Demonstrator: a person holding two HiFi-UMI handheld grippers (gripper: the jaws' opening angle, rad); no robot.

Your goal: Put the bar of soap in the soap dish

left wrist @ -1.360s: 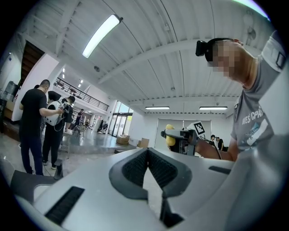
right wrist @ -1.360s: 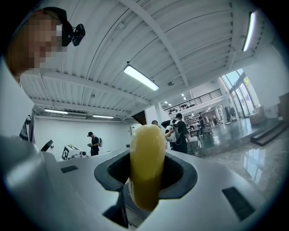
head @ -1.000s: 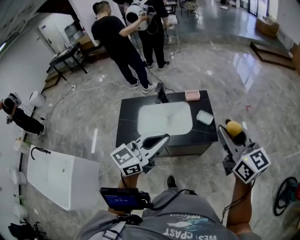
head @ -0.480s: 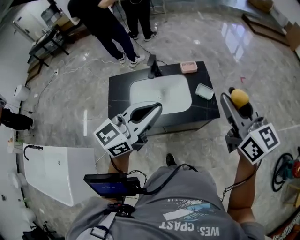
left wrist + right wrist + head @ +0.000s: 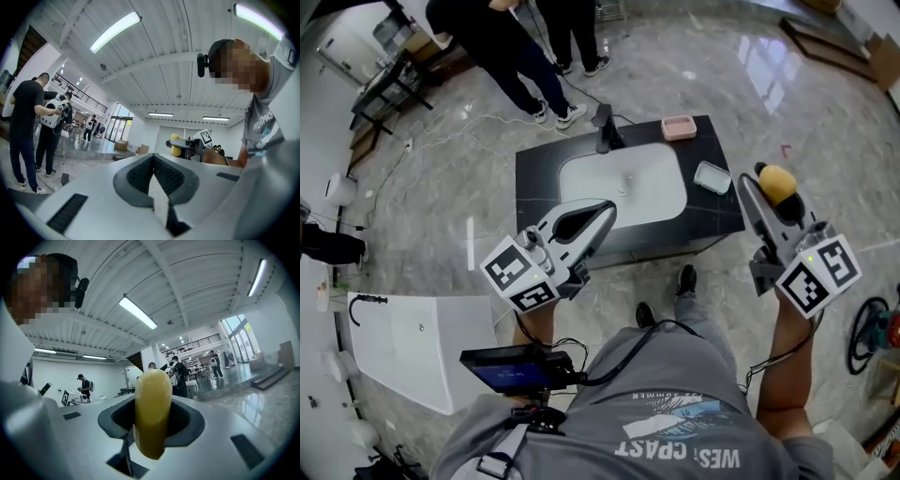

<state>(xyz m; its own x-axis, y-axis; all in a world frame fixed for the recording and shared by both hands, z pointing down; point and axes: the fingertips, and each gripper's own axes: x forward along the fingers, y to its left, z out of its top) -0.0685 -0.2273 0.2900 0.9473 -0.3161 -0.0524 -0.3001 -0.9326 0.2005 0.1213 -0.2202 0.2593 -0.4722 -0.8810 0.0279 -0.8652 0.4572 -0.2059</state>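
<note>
In the head view my right gripper (image 5: pixel 772 190) is held up at the right, shut on a yellow bar of soap (image 5: pixel 778 180). The right gripper view shows the soap (image 5: pixel 152 413) standing up between the jaws, pointed at the ceiling. My left gripper (image 5: pixel 606 212) is raised at the left, shut with nothing in it; in the left gripper view (image 5: pixel 153 161) its pads meet. A pink ridged soap dish (image 5: pixel 679 127) lies at the counter's far right corner. A pale dish (image 5: pixel 712 176) sits on the right edge, beyond both grippers.
A black counter (image 5: pixel 539 192) holds a white basin (image 5: pixel 623 187) with a dark faucet (image 5: pixel 604 127) behind it. Two people (image 5: pixel 487 37) stand beyond the counter. A white box (image 5: pixel 403 342) lies on the floor at left, with cables (image 5: pixel 870 328) at right.
The head view has swung down and the counter now sits nearer and higher in frame. A foot has stepped forward. Both grippers stay raised, the right one still holding the soap.
</note>
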